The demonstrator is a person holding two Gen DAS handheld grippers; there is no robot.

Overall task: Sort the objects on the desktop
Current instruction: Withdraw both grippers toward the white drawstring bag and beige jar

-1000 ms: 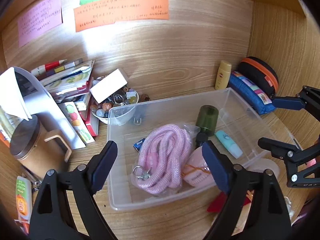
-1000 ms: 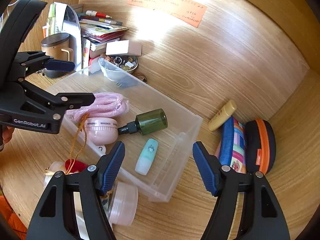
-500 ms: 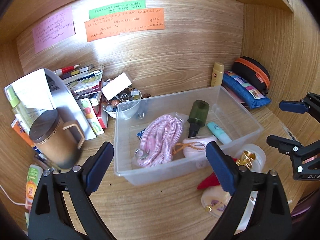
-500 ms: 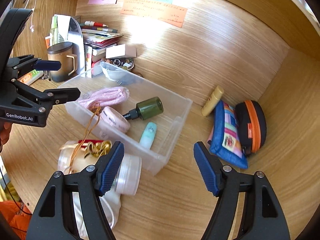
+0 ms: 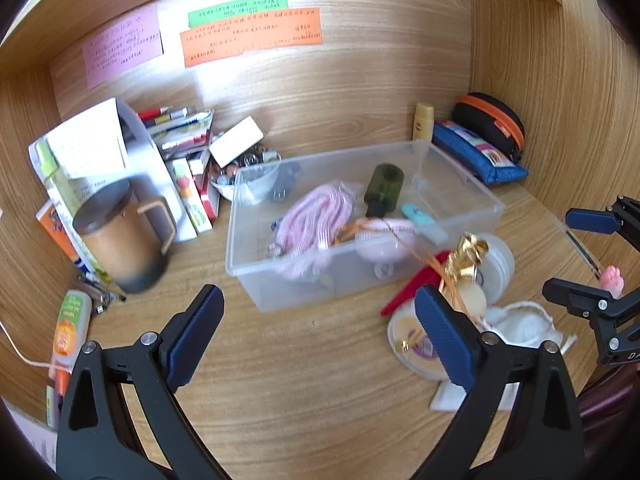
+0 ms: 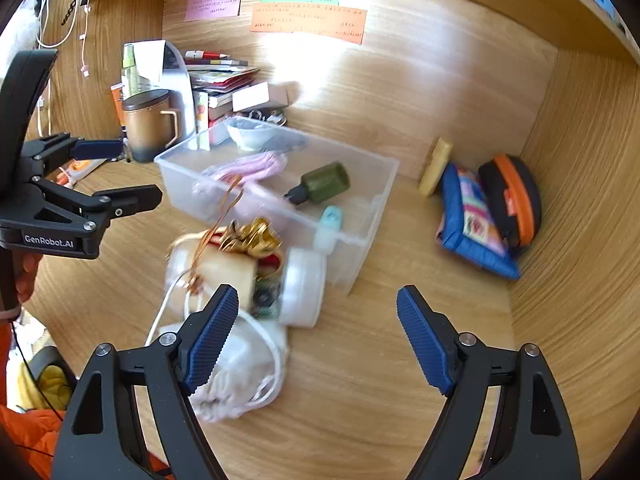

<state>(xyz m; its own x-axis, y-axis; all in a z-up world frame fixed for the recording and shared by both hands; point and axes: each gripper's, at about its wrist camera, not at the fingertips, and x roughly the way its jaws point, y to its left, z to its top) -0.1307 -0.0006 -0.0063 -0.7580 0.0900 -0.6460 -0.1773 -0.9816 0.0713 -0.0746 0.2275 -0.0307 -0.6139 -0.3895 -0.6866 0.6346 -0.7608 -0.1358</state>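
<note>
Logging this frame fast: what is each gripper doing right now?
Left gripper: jaws open, holding nothing.
Right gripper: jaws open, holding nothing.

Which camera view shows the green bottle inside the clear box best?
The right wrist view: the green bottle lies side-on, dark nozzle visible. In the left wrist view it appears end-on in the clear box, nozzle mostly hidden.

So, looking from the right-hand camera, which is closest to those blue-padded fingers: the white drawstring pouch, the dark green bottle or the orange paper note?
From the right gripper outward:
1. White drawstring pouch: lying on the desk right by the left finger.
2. Dark green bottle: farther back, lying inside the clear plastic box.
3. Orange paper note: farthest, stuck on the back wall.
</note>
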